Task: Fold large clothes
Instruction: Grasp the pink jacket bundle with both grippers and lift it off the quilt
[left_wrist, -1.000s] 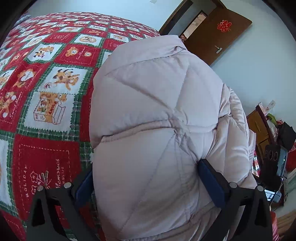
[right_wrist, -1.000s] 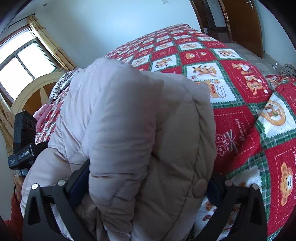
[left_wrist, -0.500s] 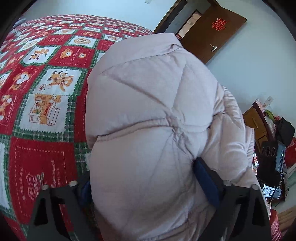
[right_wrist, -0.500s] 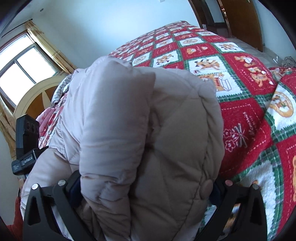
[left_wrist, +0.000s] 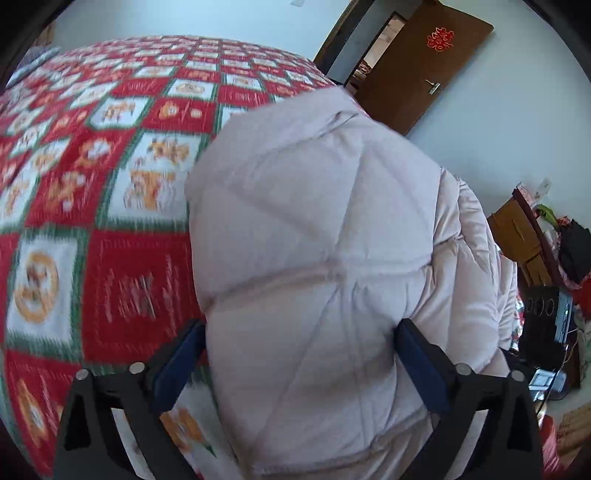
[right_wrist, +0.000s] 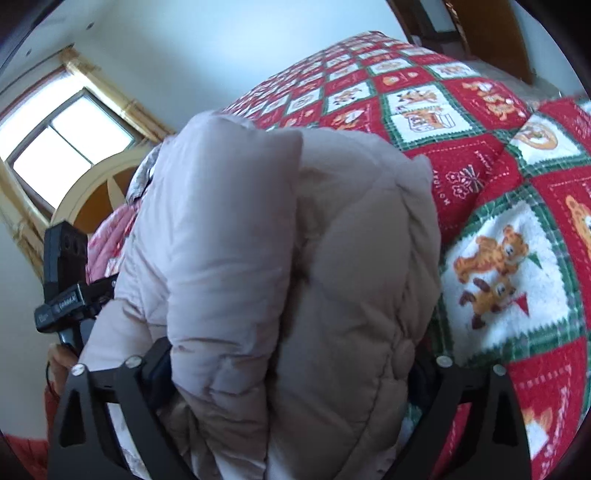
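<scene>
A pale pink quilted puffer coat (left_wrist: 314, 258) fills the middle of the left wrist view. My left gripper (left_wrist: 299, 354) is shut on a thick fold of it, blue pads pressing both sides. In the right wrist view the same coat (right_wrist: 288, 277) bulges between the fingers, and my right gripper (right_wrist: 291, 369) is shut on its bunched edge. The coat hangs above a red, green and white patchwork quilt (left_wrist: 92, 184) on the bed (right_wrist: 517, 258). The other gripper shows in each view, at the right edge (left_wrist: 546, 325) and at the left (right_wrist: 66, 280).
An open brown door (left_wrist: 417, 70) stands behind the bed. A wooden cabinet with clutter (left_wrist: 528, 236) is at the right. A window (right_wrist: 62, 144) and a curved wooden headboard (right_wrist: 96, 192) are at the left of the right wrist view.
Both grippers have lifted and swung with the coat; the quilt now shows more under the left gripper and blurs with motion. Both grips stay shut.
</scene>
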